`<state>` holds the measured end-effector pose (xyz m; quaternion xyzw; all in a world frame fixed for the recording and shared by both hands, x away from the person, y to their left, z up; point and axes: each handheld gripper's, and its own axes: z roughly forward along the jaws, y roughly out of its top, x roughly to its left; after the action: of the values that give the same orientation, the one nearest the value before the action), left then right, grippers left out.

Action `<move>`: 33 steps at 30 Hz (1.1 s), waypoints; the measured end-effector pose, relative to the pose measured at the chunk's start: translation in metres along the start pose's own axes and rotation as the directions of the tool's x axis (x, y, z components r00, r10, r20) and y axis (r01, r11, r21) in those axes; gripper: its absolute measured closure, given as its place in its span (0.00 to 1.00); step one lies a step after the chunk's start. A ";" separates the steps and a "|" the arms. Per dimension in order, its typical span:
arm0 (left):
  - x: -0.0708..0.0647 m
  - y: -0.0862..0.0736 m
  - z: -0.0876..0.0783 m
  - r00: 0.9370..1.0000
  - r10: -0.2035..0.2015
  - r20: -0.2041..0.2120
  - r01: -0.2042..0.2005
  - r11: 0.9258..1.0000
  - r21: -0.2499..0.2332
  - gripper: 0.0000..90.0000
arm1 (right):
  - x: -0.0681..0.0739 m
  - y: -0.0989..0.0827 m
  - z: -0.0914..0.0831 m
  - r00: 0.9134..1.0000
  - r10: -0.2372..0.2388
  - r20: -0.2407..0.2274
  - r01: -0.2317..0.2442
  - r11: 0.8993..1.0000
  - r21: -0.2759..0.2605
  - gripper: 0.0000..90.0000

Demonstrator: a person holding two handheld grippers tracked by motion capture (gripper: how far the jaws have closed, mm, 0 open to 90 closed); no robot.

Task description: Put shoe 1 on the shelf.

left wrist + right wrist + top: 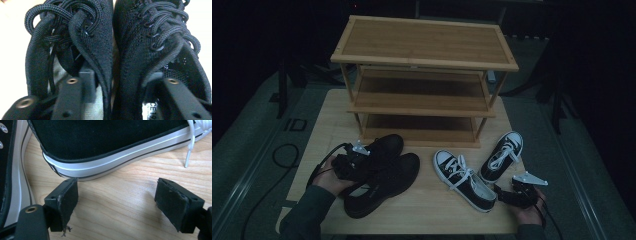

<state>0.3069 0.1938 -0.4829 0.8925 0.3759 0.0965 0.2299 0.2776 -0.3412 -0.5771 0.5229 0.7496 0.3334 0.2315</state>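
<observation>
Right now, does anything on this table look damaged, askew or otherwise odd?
One thing: the pad on a finger of the right tongs is frayed, with its lower edge peeling and threads hanging. The two sneakers lie splayed at different angles, while the black shoes sit side by side. The rack stands square.

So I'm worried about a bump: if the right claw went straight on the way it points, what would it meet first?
Probably the white rubber sole of the black-and-white sneaker just beyond the open right claw; only bare table lies between. Depth is hard to judge.
</observation>
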 end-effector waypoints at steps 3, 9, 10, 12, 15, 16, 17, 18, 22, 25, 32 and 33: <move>0.000 0.000 -0.001 1.000 0.007 -0.009 -0.007 1.000 0.001 0.78 | 0.000 0.000 0.000 1.000 0.000 0.000 0.000 1.000 0.000 0.21; -0.007 0.003 -0.002 0.998 0.042 -0.054 -0.041 0.999 0.016 0.91 | 0.000 0.000 0.000 1.000 0.000 0.000 0.000 1.000 0.000 0.21; -0.007 0.002 -0.002 0.998 0.040 -0.053 -0.039 0.999 0.013 0.92 | 0.000 0.000 0.000 1.000 0.000 0.000 0.000 1.000 0.000 0.21; -0.008 0.002 -0.003 0.998 0.039 -0.057 -0.039 0.999 0.008 0.93 | 0.000 0.000 0.000 1.000 0.000 0.000 0.000 1.000 0.000 0.21; -0.007 0.001 -0.003 0.998 0.031 -0.051 -0.031 1.000 0.001 0.93 | 0.000 0.000 0.000 1.000 0.000 0.000 0.000 1.000 0.000 0.21; -0.007 0.001 -0.004 0.999 0.027 -0.046 -0.027 1.000 0.000 0.94 | 0.000 0.000 0.000 1.000 0.000 0.000 0.000 1.000 0.000 0.21; -0.006 0.001 -0.004 0.999 0.024 -0.038 -0.024 1.000 -0.001 0.94 | 0.000 0.000 0.000 1.000 0.000 0.000 0.000 1.000 0.000 0.21; -0.006 0.001 -0.004 0.999 0.024 -0.038 -0.024 1.000 -0.001 0.94 | 0.000 0.000 0.000 1.000 0.000 0.000 0.000 1.000 0.000 0.21; -0.006 0.002 -0.005 1.000 0.009 -0.017 -0.009 1.000 -0.011 0.95 | 0.000 0.000 0.000 1.000 0.000 0.000 0.000 1.000 0.000 0.21; -0.008 0.003 -0.005 1.000 0.009 -0.028 -0.010 1.000 -0.014 0.95 | 0.000 0.000 0.000 1.000 0.000 0.000 0.000 1.000 0.000 0.21; -0.012 0.010 -0.007 0.999 0.013 -0.040 -0.013 1.000 -0.014 0.95 | 0.000 0.000 0.000 1.000 0.000 0.000 0.000 1.000 0.000 0.21; -0.013 0.011 -0.007 0.999 0.012 -0.041 -0.013 1.000 -0.015 0.95 | 0.000 0.000 0.000 1.000 0.000 0.000 0.000 1.000 0.000 0.21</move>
<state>0.3024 0.1805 -0.4712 0.8909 0.3742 0.1191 0.2283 0.2777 -0.3412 -0.5771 0.5230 0.7495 0.3334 0.2313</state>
